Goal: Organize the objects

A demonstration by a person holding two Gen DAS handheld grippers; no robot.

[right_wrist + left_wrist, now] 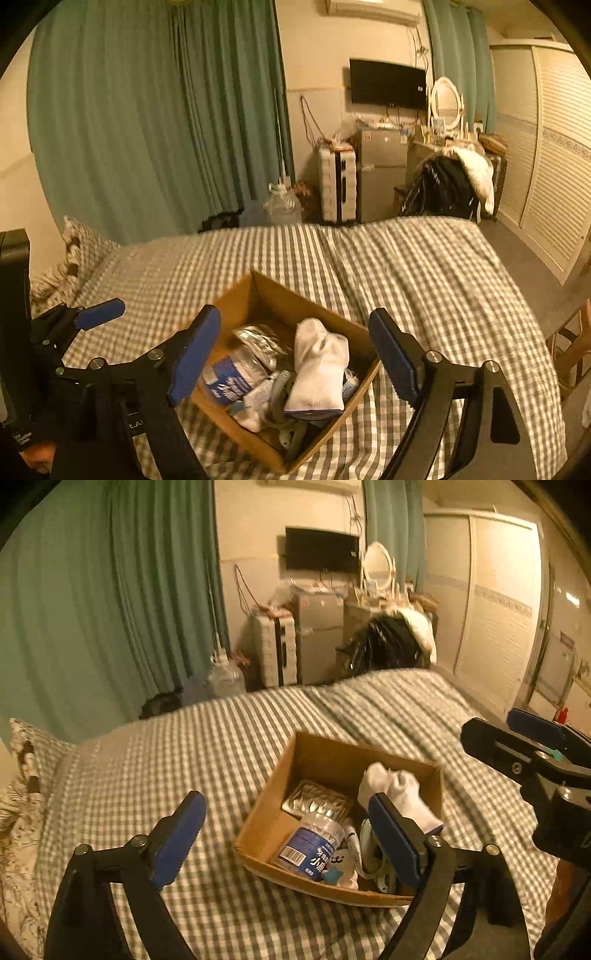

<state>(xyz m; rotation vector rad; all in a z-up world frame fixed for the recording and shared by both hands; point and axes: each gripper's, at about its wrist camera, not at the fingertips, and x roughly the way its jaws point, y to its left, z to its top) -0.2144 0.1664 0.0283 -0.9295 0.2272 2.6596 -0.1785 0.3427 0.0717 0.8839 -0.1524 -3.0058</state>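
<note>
An open cardboard box [266, 825] [236, 299] sits on the checked bed. It holds a white sock [399, 794] [321, 365], a plastic water bottle with a blue label [314, 843] [232, 376], a silver blister pack [314, 797] [262, 341] and a small white toy with a blue star [338, 867]. My left gripper [291, 843] is open and empty, hovering over the box's near left side. My right gripper [295, 363] is open and empty above the box; it also shows in the left wrist view [517, 746] at the right.
The bed [424, 280] has a grey checked cover and a patterned pillow [22, 775] at the left. Beyond it are green curtains [147, 129], a suitcase [338, 184], a small fridge [382, 173], a chair with clothes [450, 184] and a wardrobe [554, 155].
</note>
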